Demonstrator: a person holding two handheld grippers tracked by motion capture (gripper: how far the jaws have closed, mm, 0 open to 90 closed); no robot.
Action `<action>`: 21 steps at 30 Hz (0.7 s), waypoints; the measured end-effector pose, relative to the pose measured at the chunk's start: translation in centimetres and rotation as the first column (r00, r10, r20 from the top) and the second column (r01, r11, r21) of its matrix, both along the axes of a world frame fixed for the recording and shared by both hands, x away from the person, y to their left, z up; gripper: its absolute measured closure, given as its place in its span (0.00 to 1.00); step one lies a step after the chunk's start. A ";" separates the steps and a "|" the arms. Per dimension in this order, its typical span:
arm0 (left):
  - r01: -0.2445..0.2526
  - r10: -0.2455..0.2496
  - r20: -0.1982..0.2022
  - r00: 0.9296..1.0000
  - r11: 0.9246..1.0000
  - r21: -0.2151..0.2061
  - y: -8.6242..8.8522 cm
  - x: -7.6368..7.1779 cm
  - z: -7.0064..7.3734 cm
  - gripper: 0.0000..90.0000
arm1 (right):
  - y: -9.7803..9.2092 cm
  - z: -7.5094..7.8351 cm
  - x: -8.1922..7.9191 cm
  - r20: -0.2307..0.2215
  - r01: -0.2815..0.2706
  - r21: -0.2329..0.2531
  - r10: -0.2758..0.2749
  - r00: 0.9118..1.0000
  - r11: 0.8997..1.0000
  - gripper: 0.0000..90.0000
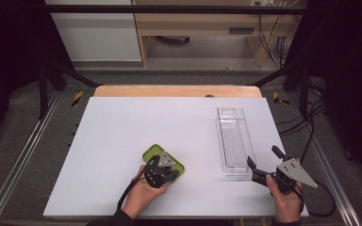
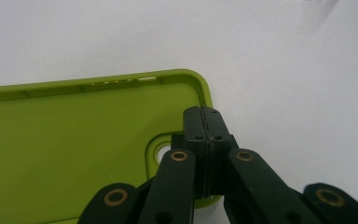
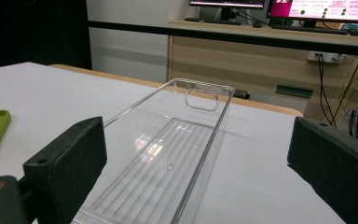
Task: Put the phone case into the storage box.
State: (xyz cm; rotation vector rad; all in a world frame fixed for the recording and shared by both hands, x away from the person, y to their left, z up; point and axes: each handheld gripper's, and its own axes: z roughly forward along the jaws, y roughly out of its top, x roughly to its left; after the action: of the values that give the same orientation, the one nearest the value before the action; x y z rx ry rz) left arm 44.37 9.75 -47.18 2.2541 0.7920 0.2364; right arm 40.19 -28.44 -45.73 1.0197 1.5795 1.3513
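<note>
A lime-green phone case (image 1: 152, 152) lies open side up on the white table (image 1: 122, 127), near the front centre. My left gripper (image 1: 173, 173) sits over its right end. In the left gripper view the jaws (image 2: 204, 116) are pressed together on the rim of the case (image 2: 74, 140), beside its camera cutout. A long clear plastic tray (image 1: 233, 136) lies lengthwise to the right. My right gripper (image 1: 264, 157) is held open just off the tray's near right corner. In the right gripper view the tray (image 3: 168, 149) stretches away between my wide-apart pads (image 3: 70, 158), which hold nothing.
Behind the table stand a wooden desk (image 1: 202, 23) and hanging cables (image 1: 275, 42). Monitors (image 3: 317, 9) show in the right gripper view. Black frame posts (image 1: 42, 80) flank the table, and metal rails (image 1: 23, 150) run along both sides.
</note>
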 end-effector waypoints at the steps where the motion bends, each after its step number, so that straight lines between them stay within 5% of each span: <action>1: -0.009 0.009 0.008 1.000 1.000 -0.013 0.1 -0.1 0.1 1.00 | 0.1 0.0 0.0 -0.001 0.001 0.000 -0.001 1.000 1.000 0.05; 7: -0.089 0.096 0.086 0.992 0.992 -0.092 2.1 -0.6 1.3 1.00 | 0.2 1.0 -0.2 0.009 0.006 0.092 -0.006 1.000 0.996 0.04; 11: -0.124 0.146 0.155 0.977 0.982 -0.146 4.2 -1.3 2.3 0.96 | 0.2 2.9 -0.7 0.010 0.011 0.156 -0.013 1.000 0.988 0.03; 17: -0.175 0.225 0.253 0.941 0.963 -0.204 7.3 -2.7 3.1 0.74 | 1.9 4.8 -1.3 -0.027 -0.016 0.113 0.020 0.999 0.993 0.02; 21: -0.207 0.268 0.278 0.922 0.951 -0.228 9.3 -3.3 3.0 0.57 | 3.8 5.5 -1.1 -0.068 -0.066 0.048 0.069 0.995 0.997 0.02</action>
State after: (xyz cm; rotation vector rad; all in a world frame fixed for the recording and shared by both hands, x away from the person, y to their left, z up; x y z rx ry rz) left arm 41.11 19.06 -44.22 1.8749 0.8786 0.5846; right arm 39.09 -24.67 -40.26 1.0600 1.6550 1.4172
